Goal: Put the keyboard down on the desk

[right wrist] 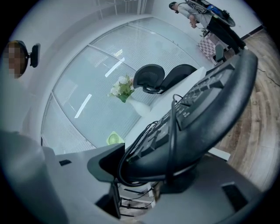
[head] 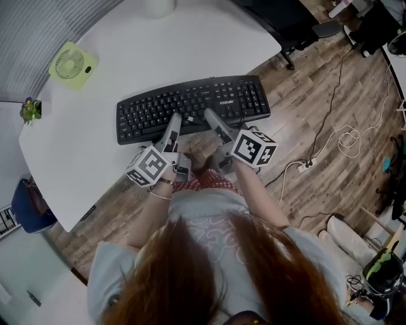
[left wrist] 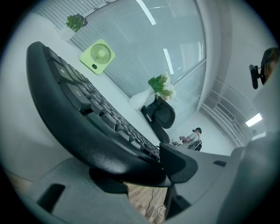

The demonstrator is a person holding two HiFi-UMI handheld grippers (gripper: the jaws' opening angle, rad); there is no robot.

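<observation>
A black keyboard [head: 190,105] hangs over the near edge of the white desk [head: 158,44], its right part out past the desk edge above the wooden floor. My left gripper [head: 172,124] is shut on the keyboard's front rim left of centre. My right gripper [head: 214,120] is shut on the rim right of centre. In the left gripper view the keyboard [left wrist: 83,118] fills the space between the jaws, which clamp its edge. In the right gripper view the keyboard [right wrist: 205,113] is clamped the same way, with its black cable [right wrist: 173,131] looped over the edge.
A green fan [head: 73,65] lies on the desk at the left, with a small plant [head: 30,109] near the left edge. A white vase base [head: 157,6] stands at the back. A black office chair [head: 288,22] is beyond the desk's right side. Cables [head: 330,136] trail on the floor.
</observation>
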